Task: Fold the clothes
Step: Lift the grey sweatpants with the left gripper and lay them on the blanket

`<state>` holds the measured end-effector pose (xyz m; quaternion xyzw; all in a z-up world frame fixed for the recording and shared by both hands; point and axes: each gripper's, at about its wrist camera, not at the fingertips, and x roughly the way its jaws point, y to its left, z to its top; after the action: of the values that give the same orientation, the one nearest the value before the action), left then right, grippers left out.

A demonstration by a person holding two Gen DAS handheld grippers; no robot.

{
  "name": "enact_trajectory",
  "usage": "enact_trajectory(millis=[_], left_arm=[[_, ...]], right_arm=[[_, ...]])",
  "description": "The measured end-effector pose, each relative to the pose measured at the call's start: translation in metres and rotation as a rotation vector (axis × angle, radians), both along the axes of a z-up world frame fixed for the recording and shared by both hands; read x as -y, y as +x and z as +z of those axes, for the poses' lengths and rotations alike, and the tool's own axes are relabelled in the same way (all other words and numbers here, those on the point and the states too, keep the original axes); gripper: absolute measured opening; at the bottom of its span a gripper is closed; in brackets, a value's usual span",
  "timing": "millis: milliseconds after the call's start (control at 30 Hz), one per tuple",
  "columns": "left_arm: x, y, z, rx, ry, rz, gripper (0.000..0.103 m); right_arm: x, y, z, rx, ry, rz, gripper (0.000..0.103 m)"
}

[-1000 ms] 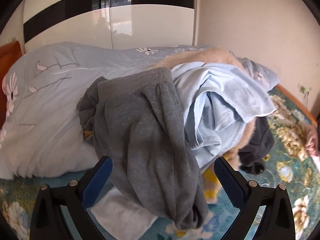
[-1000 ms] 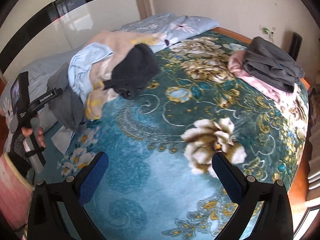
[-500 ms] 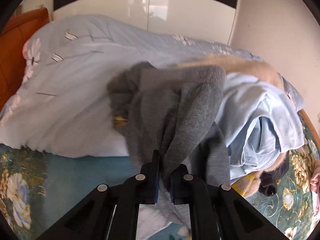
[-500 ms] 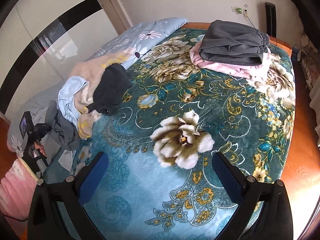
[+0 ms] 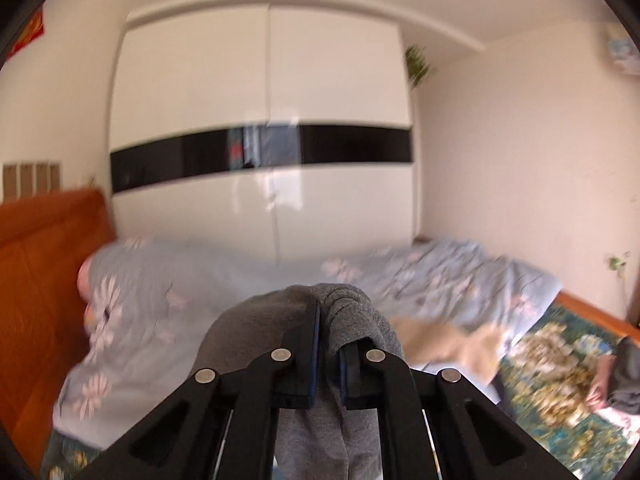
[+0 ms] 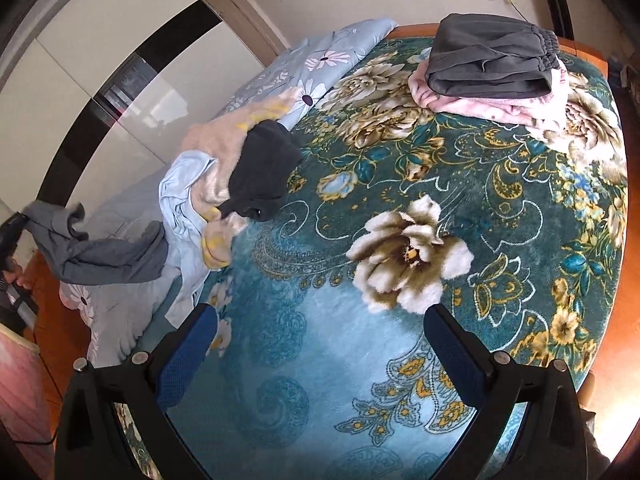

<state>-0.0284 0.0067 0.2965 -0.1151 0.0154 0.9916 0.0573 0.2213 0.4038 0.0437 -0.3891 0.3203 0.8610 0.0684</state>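
My left gripper (image 5: 328, 354) is shut on the grey sweatpants (image 5: 344, 320), which drape over and below its fingers. In the right wrist view the same grey sweatpants (image 6: 100, 256) hang lifted at the far left, pulled away from the heap. The heap holds a light blue garment (image 6: 180, 184), a beige fleece (image 6: 224, 132) and a black garment (image 6: 260, 172). My right gripper (image 6: 320, 356) is open and empty above the teal floral bedspread (image 6: 400, 380).
A folded stack, grey trousers (image 6: 492, 60) on pink clothes (image 6: 500, 106), lies at the bed's far right corner. A pale blue flowered duvet (image 6: 320, 60) runs along the back. White wardrobe (image 5: 264, 140) and orange headboard (image 5: 44, 280) stand behind.
My left gripper closed on the grey sweatpants, then lifted them off the heap and tilted upward. My right gripper rose and pulled back, staying open.
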Motion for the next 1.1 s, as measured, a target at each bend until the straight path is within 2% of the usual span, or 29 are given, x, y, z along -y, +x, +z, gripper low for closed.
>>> enact_trajectory(millis=[400,500,567,700,800,933,1033,1100], left_arm=[[-0.112,0.137,0.231,-0.336,0.263,-0.574,0.008],[-0.107,0.144,0.241,-0.335,0.261,-0.603,0.008],[-0.108,0.129,0.218,-0.285,0.247,-0.597,0.008],[-0.113,0.082,0.122,-0.09,0.259,-0.58,0.008],[-0.106,0.049,0.028,0.107,0.288,-0.5,0.008],[-0.07,0.012,-0.099,0.396,0.388,-0.38,0.008],[-0.031,0.007,-0.192,0.541,0.351,-0.236,0.008],[0.003,0.008,-0.255,0.649,0.356,-0.134,0.008]], right_arm=[[-0.039,0.049,0.069,-0.163,0.034,-0.101,0.103],[-0.051,0.069,0.079,-0.205,0.028,-0.158,0.103],[-0.058,0.083,0.079,-0.224,0.011,-0.188,0.103],[-0.059,0.1,0.069,-0.213,-0.007,-0.209,0.103],[-0.055,0.108,0.059,-0.198,-0.017,-0.21,0.103],[-0.053,0.109,0.046,-0.156,-0.027,-0.202,0.103],[-0.052,0.107,0.033,-0.115,-0.031,-0.193,0.103],[-0.05,0.102,0.024,-0.086,-0.038,-0.184,0.103]])
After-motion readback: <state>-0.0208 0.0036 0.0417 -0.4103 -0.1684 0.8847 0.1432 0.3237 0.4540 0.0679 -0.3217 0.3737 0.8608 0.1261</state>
